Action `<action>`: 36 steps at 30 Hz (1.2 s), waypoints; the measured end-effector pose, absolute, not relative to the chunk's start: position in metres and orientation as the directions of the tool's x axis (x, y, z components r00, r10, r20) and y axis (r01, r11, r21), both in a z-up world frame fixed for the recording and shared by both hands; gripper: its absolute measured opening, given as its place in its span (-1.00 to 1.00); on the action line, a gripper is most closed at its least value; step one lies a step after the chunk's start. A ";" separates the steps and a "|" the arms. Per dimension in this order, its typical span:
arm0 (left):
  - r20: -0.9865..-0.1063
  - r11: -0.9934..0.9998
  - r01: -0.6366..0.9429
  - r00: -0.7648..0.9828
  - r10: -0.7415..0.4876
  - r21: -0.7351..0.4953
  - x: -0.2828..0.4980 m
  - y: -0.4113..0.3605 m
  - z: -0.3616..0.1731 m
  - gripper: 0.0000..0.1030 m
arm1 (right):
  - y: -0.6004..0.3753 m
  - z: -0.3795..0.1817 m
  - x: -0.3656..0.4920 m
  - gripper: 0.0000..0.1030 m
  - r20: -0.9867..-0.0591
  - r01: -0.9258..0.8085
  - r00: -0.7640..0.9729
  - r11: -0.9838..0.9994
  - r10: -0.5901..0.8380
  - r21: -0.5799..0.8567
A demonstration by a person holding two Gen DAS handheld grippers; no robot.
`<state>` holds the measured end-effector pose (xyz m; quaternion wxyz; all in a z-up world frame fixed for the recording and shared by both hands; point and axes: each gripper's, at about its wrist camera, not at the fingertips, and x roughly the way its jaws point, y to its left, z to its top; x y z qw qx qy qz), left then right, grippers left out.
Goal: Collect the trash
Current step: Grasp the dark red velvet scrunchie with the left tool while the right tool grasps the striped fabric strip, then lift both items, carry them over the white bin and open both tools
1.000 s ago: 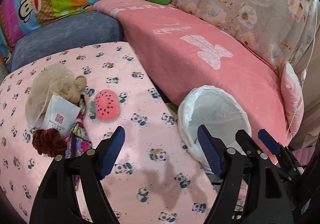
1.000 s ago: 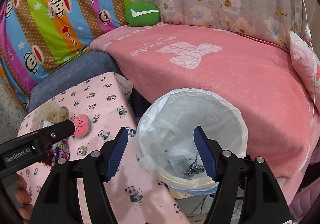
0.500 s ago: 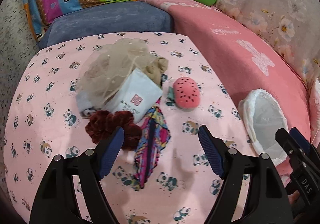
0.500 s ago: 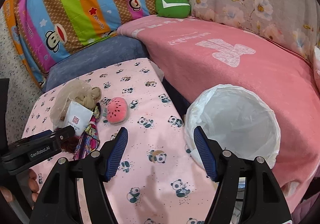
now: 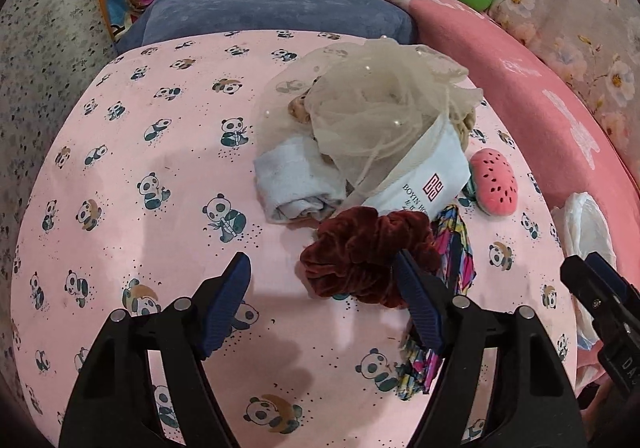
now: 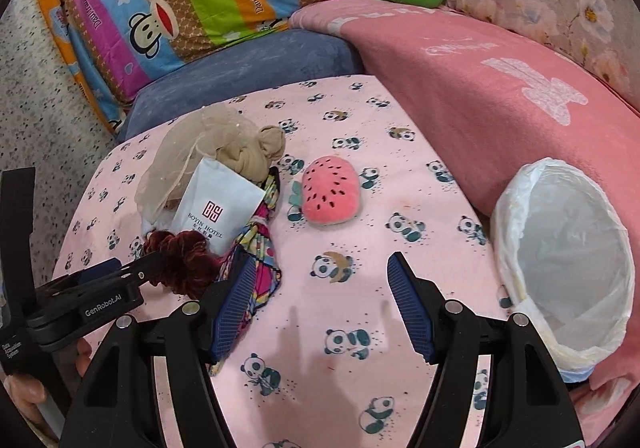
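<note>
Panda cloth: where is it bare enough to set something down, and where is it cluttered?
Free: the wide stretch of the panda cloth left of the folded white towel, and the strip between the watermelon plush and the lined bin. Crowded: the pile around the hotel packet, the red scrunchie and the beige mesh.

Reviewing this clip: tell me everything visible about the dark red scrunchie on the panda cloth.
The dark red scrunchie is a gathered ring of velvet-looking fabric, crumpled and lying flat on the pink panda-print cloth. It sits at the near edge of the pile, overlapping the lower end of the white hotel packet and lying against the multicoloured fabric piece. The left gripper is open right at it, one jaw in front of its edge; contact cannot be told.
</note>
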<state>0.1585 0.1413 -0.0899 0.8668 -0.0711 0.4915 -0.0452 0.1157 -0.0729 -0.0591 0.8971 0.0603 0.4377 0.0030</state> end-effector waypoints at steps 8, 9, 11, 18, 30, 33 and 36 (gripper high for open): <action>-0.854 0.975 0.048 0.476 -0.212 -0.215 0.168 0.141 -0.105 -0.13 | -0.045 -0.093 0.148 0.26 -0.834 0.016 0.538 0.987 0.125 0.158; -0.854 0.973 0.052 0.472 -0.221 -0.224 0.169 0.141 -0.106 -0.27 | -0.043 -0.097 0.151 0.24 -0.838 0.013 0.530 0.988 0.126 0.157; -0.852 0.968 0.063 0.464 -0.245 -0.244 0.170 0.141 -0.107 -0.50 | -0.038 -0.104 0.157 0.19 -0.847 0.010 0.516 0.988 0.127 0.154; -0.845 0.960 0.067 0.461 -0.270 -0.270 0.168 0.143 -0.103 -0.70 | -0.027 -0.128 0.169 -0.43 -0.871 -0.019 0.457 0.982 0.177 0.189; -0.802 0.955 0.085 0.525 -0.287 -0.285 0.151 0.143 -0.059 -0.73 | -0.043 -0.056 0.143 -0.92 -0.767 -0.035 0.611 0.975 0.194 0.219; -0.785 0.952 0.115 0.543 -0.300 -0.284 0.144 0.134 -0.042 -0.73 | -0.054 -0.026 0.135 -0.92 -0.719 -0.034 0.668 0.973 0.192 0.228; -0.764 0.947 0.146 0.561 -0.318 -0.287 0.138 0.124 -0.024 -0.73 | -0.067 0.003 0.124 -0.92 -0.672 -0.033 0.717 0.973 0.184 0.230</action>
